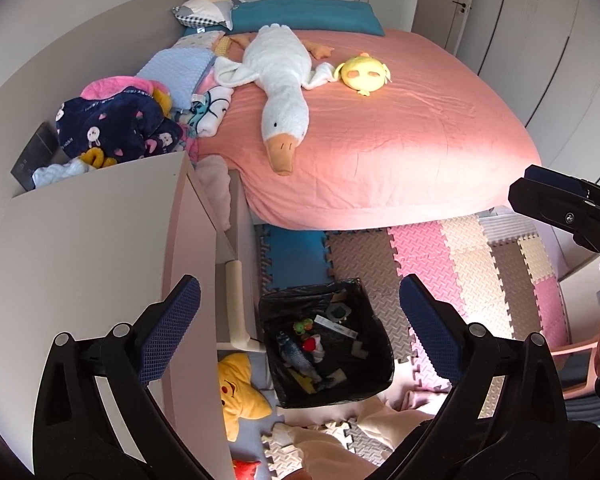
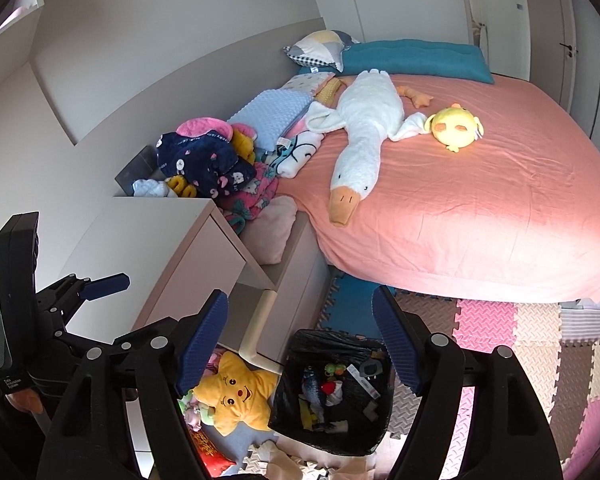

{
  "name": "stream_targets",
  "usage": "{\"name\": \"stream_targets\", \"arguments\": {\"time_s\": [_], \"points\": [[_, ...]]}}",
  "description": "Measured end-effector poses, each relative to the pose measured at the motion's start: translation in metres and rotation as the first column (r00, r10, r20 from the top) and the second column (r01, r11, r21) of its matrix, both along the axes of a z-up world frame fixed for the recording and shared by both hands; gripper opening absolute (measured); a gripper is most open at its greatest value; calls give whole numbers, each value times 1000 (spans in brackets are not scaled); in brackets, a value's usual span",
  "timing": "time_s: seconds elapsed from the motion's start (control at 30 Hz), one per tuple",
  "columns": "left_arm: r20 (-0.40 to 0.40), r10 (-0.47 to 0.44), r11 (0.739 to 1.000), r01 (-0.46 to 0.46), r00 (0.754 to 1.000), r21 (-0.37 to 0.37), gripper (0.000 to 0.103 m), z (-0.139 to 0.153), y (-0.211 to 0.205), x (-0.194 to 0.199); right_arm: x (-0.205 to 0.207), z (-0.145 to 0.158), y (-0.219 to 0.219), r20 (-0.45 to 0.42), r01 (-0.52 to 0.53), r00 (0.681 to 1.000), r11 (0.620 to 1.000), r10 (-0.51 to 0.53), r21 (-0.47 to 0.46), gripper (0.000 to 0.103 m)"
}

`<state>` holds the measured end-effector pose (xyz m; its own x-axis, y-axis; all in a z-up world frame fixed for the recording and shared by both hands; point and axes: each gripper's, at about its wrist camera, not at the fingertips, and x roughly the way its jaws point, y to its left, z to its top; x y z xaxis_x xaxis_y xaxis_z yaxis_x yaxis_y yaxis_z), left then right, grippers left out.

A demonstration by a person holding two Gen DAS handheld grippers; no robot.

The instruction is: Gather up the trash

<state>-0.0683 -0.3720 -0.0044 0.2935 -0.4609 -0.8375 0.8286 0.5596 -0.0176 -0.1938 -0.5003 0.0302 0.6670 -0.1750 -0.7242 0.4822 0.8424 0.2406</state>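
Bed [image 1: 400,120] fills twelve o'clock, its white goose [image 1: 280,88] sprawled across it. Bin [image 1: 384,364], black-lined, sits at six o'clock on the foam mats, already holding small scraps [image 1: 300,352]. I judge them light and stiff; pinch by an edge. My left tongs [image 1: 300,336] and right tongs [image 2: 300,348] gape, empty, above it.

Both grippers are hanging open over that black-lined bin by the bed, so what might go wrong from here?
1. The black-lined bin already holds toy-like bits, such as a grey toy fish; real toys may get thrown out.
2. The yellow star plush lies right beside the bin and might be taken for trash.
3. The bin stands on loose foam puzzle mats, so a nudge from the left gripper might tip it.
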Motion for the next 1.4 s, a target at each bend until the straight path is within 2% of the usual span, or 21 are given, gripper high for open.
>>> {"name": "stream_targets", "arguments": {"time_s": [0.4, 1.4], "points": [[-22, 21, 1000, -21, 1000, -9, 96, -2, -1, 6, 8, -3, 5, -10, -13, 1000, 1000, 13, -5, 75], [6, 21, 1000, -21, 1000, 5, 96, -1, -3, 12, 7, -4, 2, -14, -14, 1000, 1000, 14, -10, 75]]}}
